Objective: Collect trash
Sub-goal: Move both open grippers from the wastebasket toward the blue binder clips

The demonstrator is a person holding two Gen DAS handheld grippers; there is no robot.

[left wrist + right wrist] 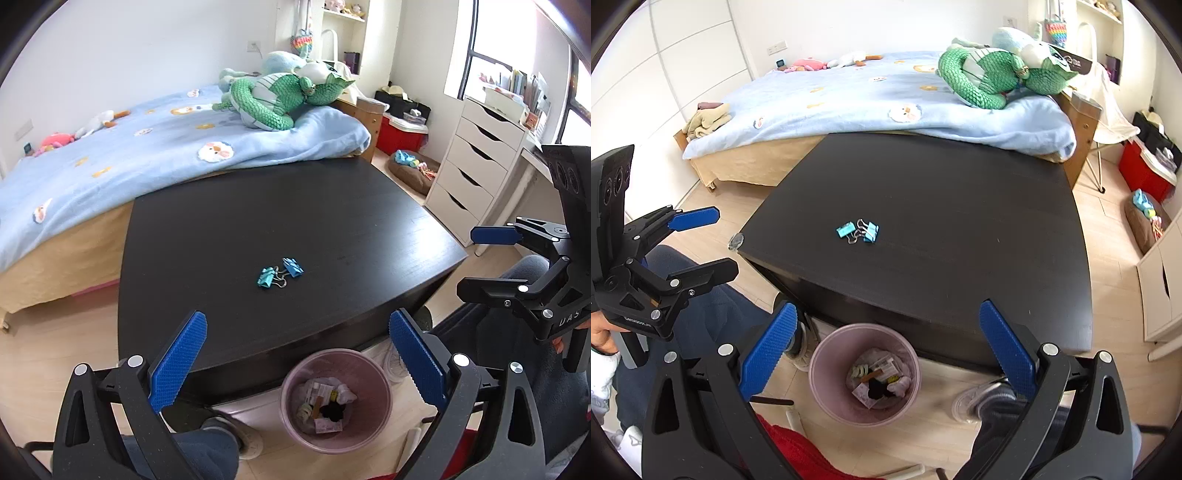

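A pink trash bin (pixel 334 400) stands on the floor at the near edge of a dark table (pixel 332 229); it holds several scraps of paper and wrappers. It also shows in the right wrist view (pixel 864 373). Two blue binder clips (pixel 279 272) lie together mid-table, also seen in the right wrist view (pixel 857 231). My left gripper (pixel 295 354) is open and empty, above the bin and the table's near edge. My right gripper (pixel 886 350) is open and empty, above the bin. Each gripper shows in the other's view, the right gripper (pixel 480 258) and the left gripper (pixel 713 243), both open.
A bed (pixel 110 155) with a blue blanket and a green plush toy (pixel 280 99) lies behind the table. A white drawer unit (pixel 476 162) stands at the right. The person's legs and shoes (pixel 990 400) are by the bin. The floor is light wood.
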